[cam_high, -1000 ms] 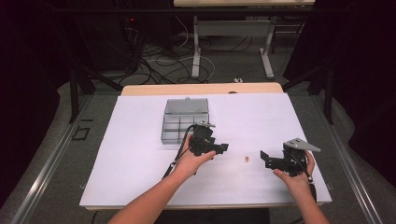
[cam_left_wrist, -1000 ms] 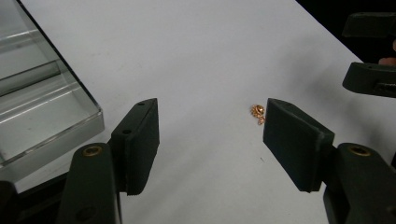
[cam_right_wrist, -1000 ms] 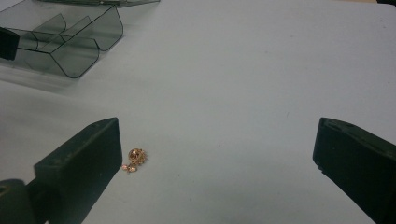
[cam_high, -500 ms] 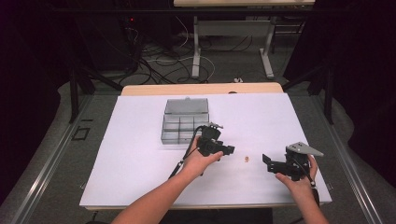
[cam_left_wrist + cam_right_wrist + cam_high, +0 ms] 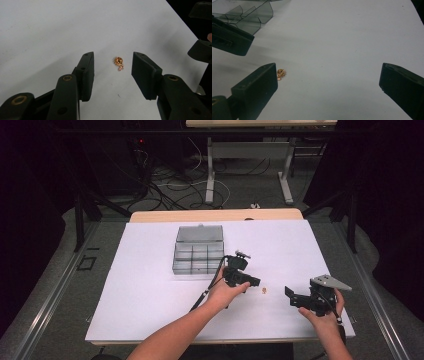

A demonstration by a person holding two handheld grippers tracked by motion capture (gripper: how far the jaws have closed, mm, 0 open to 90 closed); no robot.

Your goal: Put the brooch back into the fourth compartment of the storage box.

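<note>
While closing: keep left gripper [image 5: 113, 72] centred over the gold charm [image 5: 118, 62], low to the sheet.
Left jaws: just been narrowing, charm between, untouched.
Right gripper [image 5: 295, 297]: jaws wide, empty.
Charm: right of compartment box [image 5: 198, 254], small, beaded, short chain tail.

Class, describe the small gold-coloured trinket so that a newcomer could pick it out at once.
Start at the white table and find the clear compartment box. Nearer the person, the trinket lies on bare table between the left hand-held gripper and the right hand-held gripper. Nothing else there is tiny, shiny and orange-gold.
</note>
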